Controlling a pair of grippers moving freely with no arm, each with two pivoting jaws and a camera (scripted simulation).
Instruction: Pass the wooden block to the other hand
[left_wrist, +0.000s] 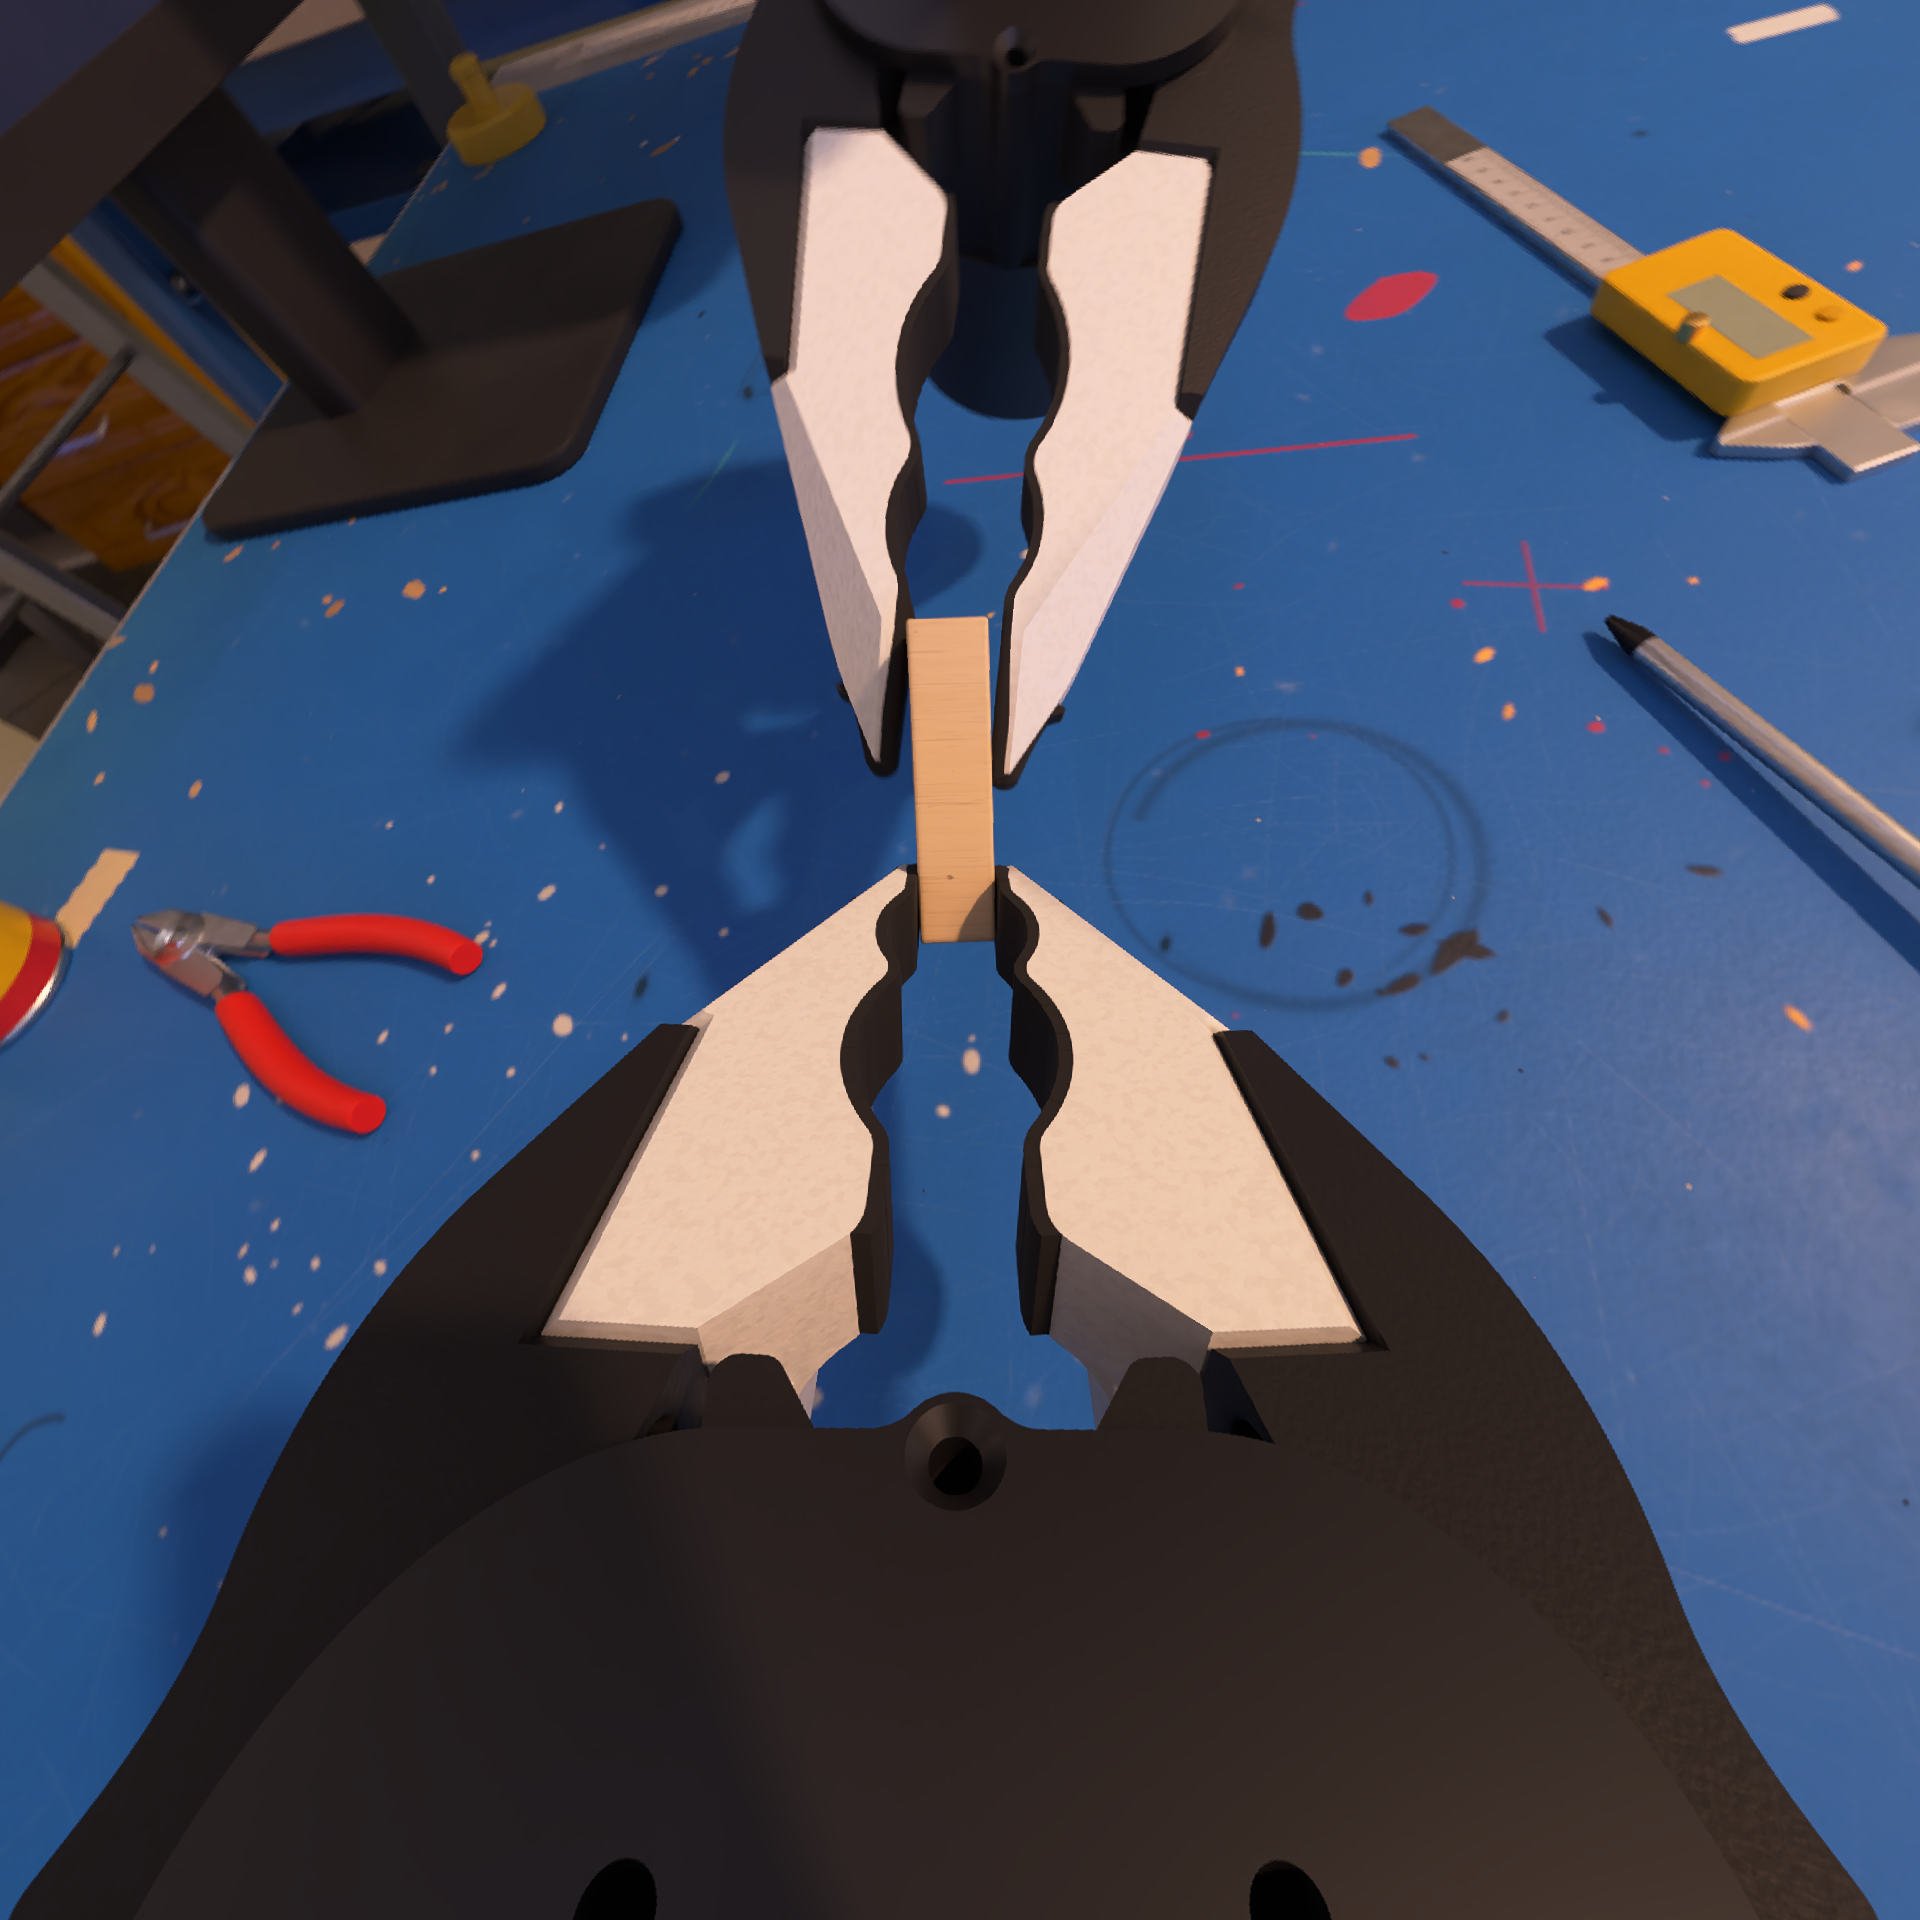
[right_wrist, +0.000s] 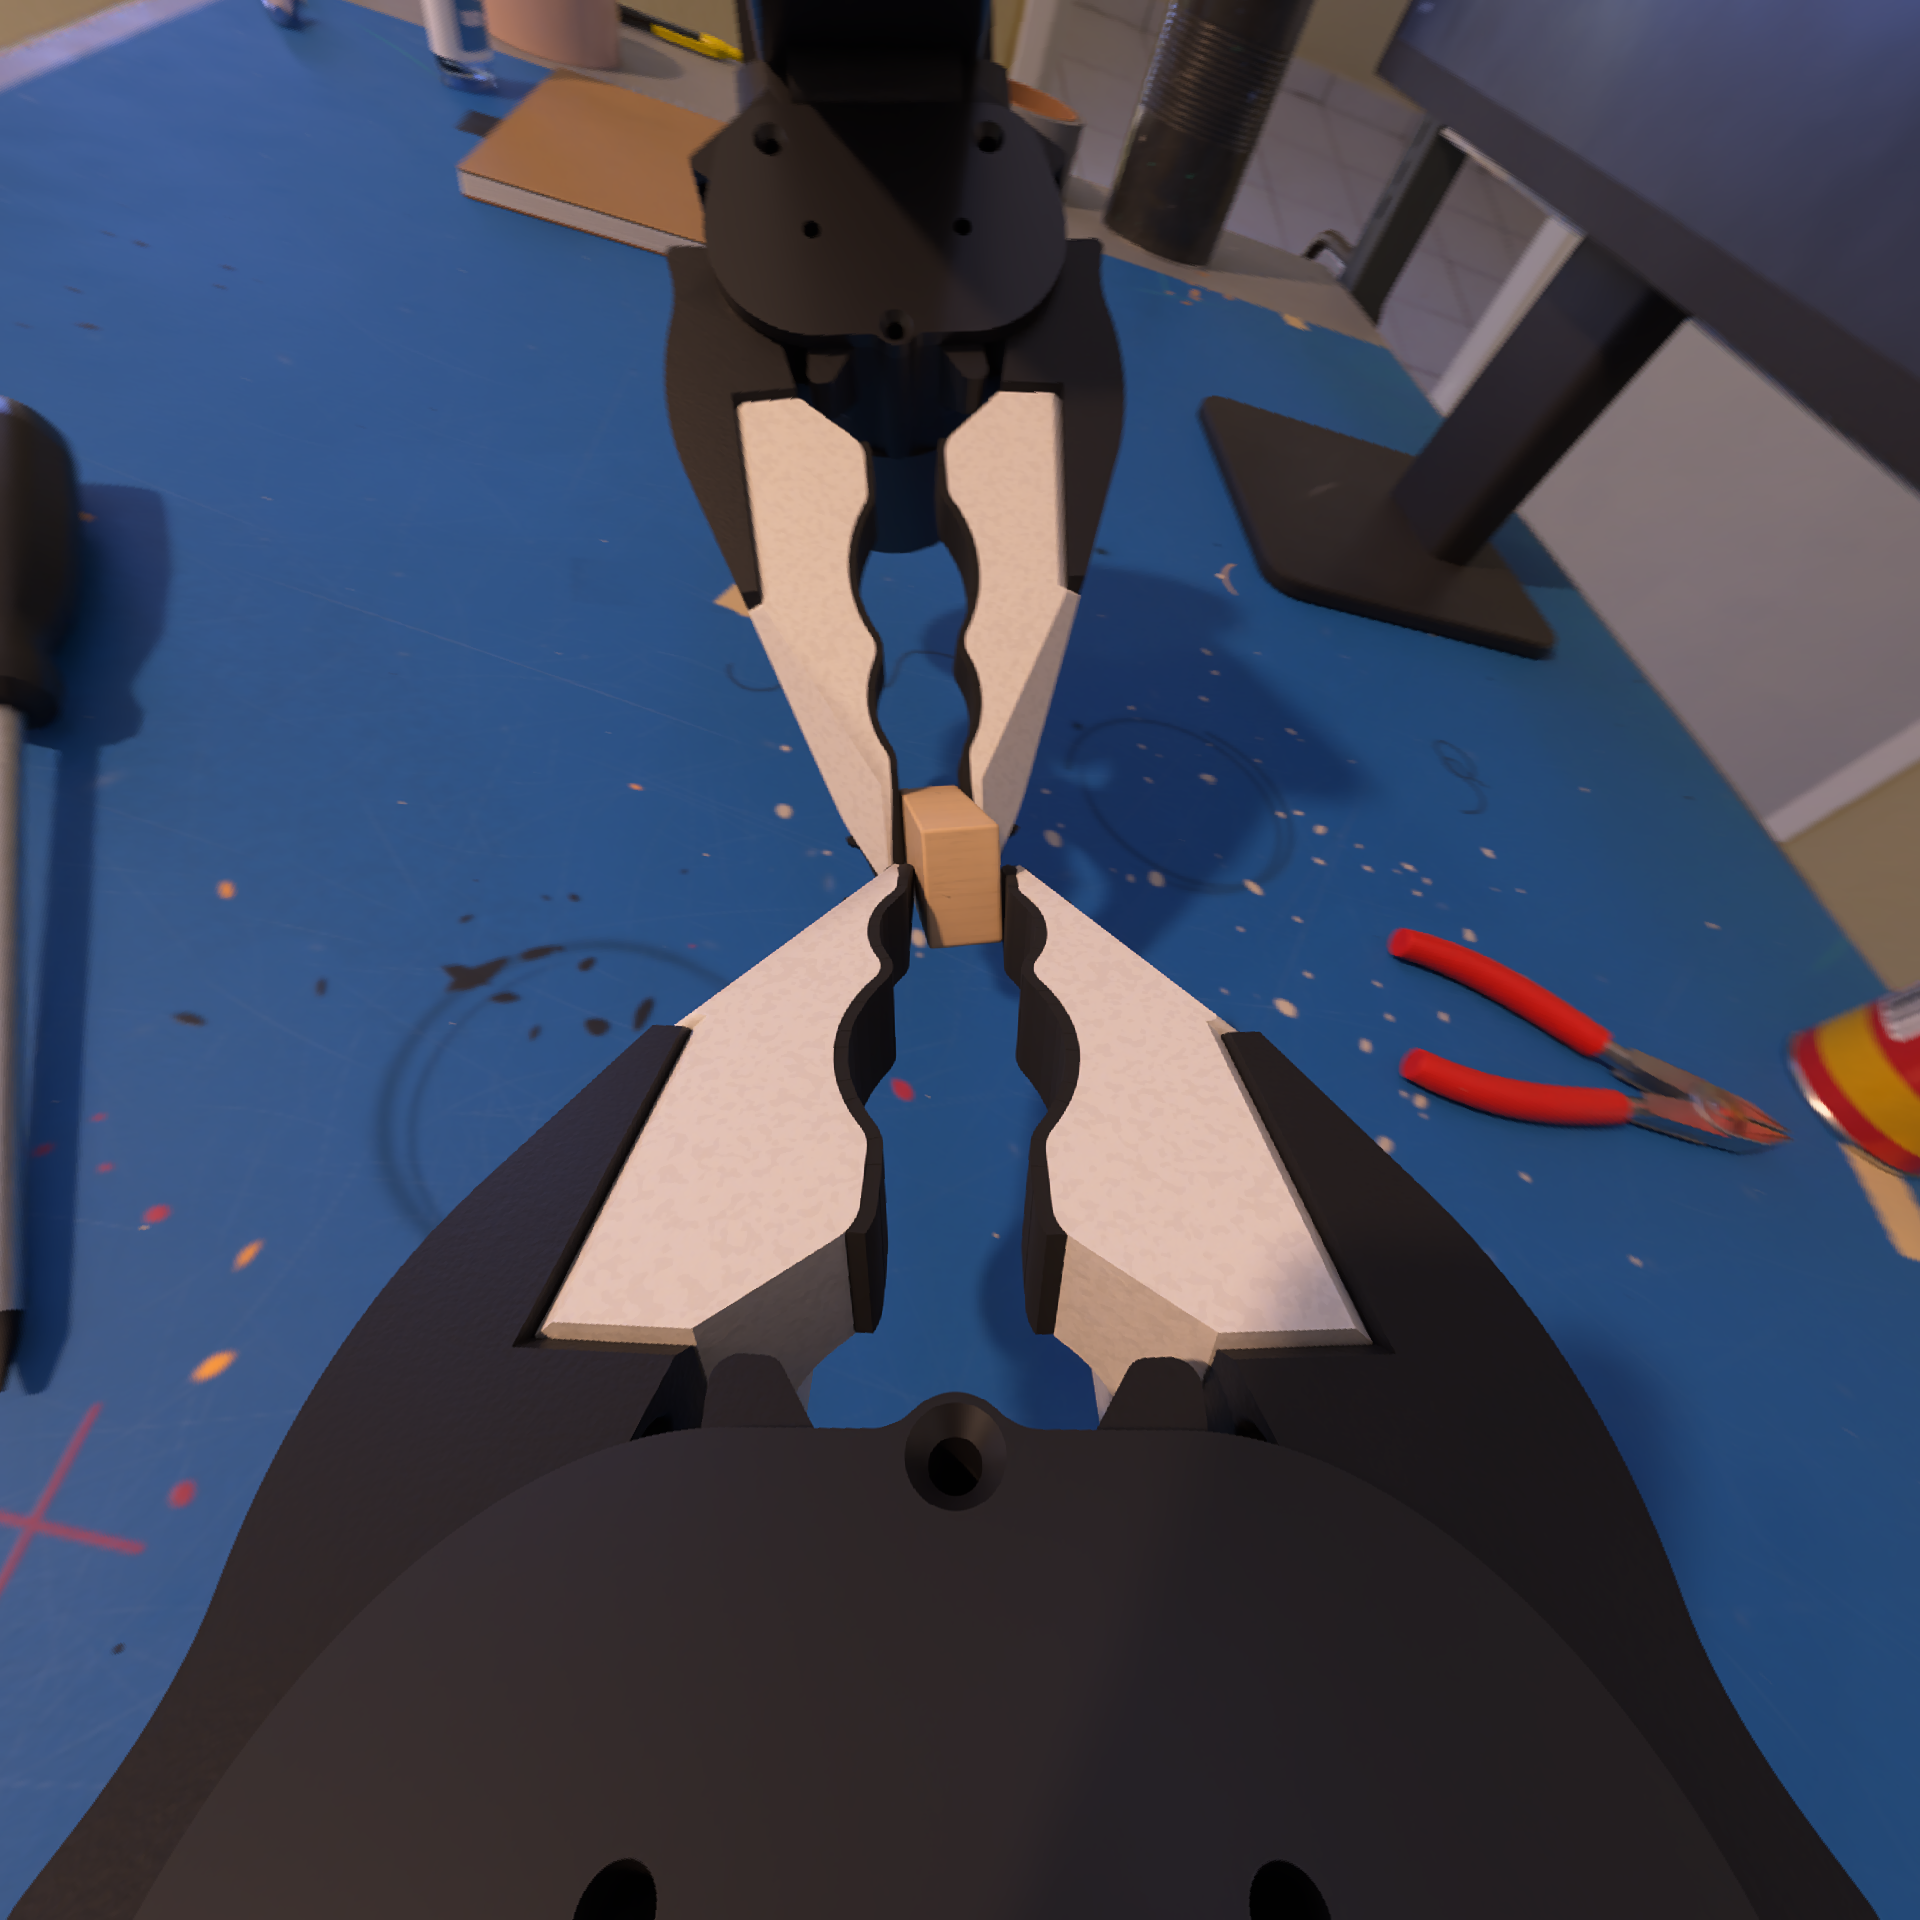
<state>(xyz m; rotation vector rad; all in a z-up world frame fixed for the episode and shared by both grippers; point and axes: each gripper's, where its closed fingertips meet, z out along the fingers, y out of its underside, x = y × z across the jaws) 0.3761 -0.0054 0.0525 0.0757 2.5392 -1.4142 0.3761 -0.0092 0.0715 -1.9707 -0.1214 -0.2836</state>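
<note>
The wooden block (left_wrist: 951, 790) is a light tan bar held in the air above the blue table (left_wrist: 1455, 1299). My left gripper (left_wrist: 956, 904) is shut on its near end, both pads against it. My right gripper (left_wrist: 945, 764) faces it from the far side, its fingertips on either side of the block's other end with a thin gap. In the right wrist view the block (right_wrist: 961, 883) sits between my right gripper's (right_wrist: 956, 899) tips, slightly apart from them. The left gripper (right_wrist: 945, 831) clamps it from behind.
Red-handled pliers (left_wrist: 281, 987) lie left and a yellow caliper (left_wrist: 1735, 322) and a pen (left_wrist: 1766, 748) right. A black monitor stand base (left_wrist: 447, 364) is at the far left. A red and yellow can (right_wrist: 1860, 1081) stands by the pliers (right_wrist: 1558, 1049). A black-handled tool (right_wrist: 31, 571) lies at the left edge.
</note>
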